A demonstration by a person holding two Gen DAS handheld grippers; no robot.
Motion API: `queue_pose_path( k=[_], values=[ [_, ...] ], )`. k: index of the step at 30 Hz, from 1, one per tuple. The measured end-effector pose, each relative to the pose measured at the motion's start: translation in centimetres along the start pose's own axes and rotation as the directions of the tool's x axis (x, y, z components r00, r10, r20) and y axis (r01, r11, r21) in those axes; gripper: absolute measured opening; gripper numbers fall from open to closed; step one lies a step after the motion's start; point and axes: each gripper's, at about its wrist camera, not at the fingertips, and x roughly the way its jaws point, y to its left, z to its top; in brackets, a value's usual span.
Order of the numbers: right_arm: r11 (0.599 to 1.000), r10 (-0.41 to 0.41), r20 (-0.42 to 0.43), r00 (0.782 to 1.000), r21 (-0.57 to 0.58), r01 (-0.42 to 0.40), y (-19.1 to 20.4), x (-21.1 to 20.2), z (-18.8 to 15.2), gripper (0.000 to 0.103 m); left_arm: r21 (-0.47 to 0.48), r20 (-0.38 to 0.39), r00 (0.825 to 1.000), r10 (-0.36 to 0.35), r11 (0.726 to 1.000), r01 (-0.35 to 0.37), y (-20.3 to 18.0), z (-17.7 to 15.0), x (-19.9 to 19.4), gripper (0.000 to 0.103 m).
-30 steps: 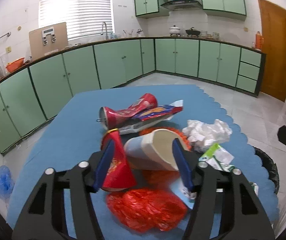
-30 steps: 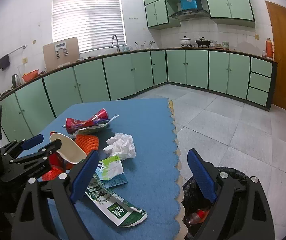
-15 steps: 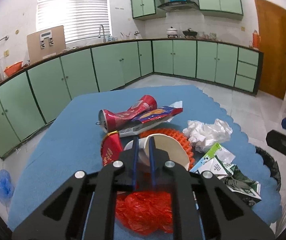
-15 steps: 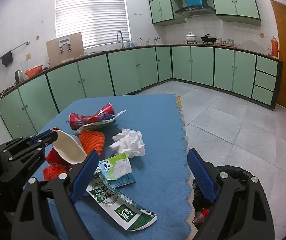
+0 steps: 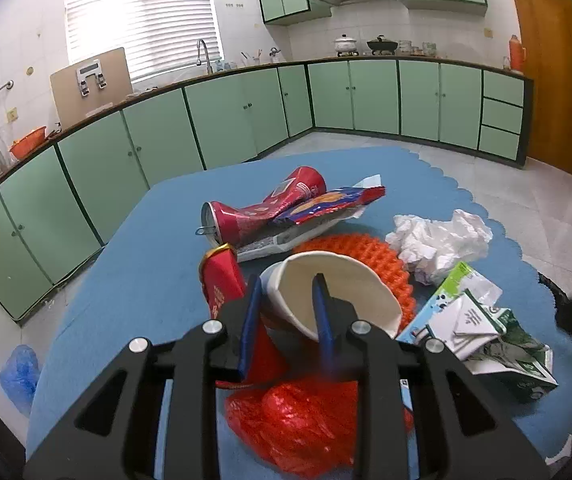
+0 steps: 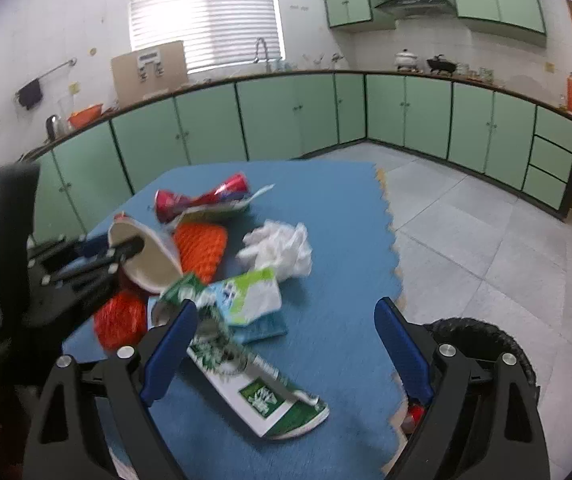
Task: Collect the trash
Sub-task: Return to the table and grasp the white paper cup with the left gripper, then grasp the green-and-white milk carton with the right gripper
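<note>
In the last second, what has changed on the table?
The left gripper closed from wide open onto the paper cup's wall, one finger inside, and lifted it slightly. The right gripper stayed open, drifting toward the cartons. Cans and tissue stayed put.

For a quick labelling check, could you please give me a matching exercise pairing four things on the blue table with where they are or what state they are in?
Things:
1. paper cup
2. red can
3. white tissue
4. green carton

States:
A. crumpled, lying loose near the table's right edge
B. pinched by its rim in the left tool
C. crushed, lying on its side at the far end of the pile
D. flattened, lying between the fingers of the open right tool

Pairs: 1-B, 2-C, 3-A, 4-D
</note>
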Motion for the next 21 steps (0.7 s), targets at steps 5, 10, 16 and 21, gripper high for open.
queue_pose_path(
  k=[5,10,16,21],
  values=[
    [1.0,0.026,-0.011,1.0,0.005,-0.026,0.5,0.4,-0.8,0.088,-0.029,0.02,1.0,0.016,0.999,-0.015,0.7,0.1,-0.2,0.005],
    [0.999,0.034,-0.031,0.999,-0.032,-0.035,1.4,1.0,-1.7,0.088,-0.043,0.07,0.997,0.012,0.999,-0.009,1.5,0.4,-1.8,0.004],
    [0.996,0.044,-0.054,0.998,-0.075,-0.048,1.9,1.2,-2.1,0.088,-0.06,0.102,0.995,0.007,0.998,-0.001,2.2,0.4,-4.5,0.004],
    [0.996,0.04,-0.066,0.997,-0.08,-0.045,1.9,1.9,-2.6,0.087,-0.063,0.099,0.995,-0.017,0.998,0.024,2.1,-0.2,-6.3,0.004]
  ],
)
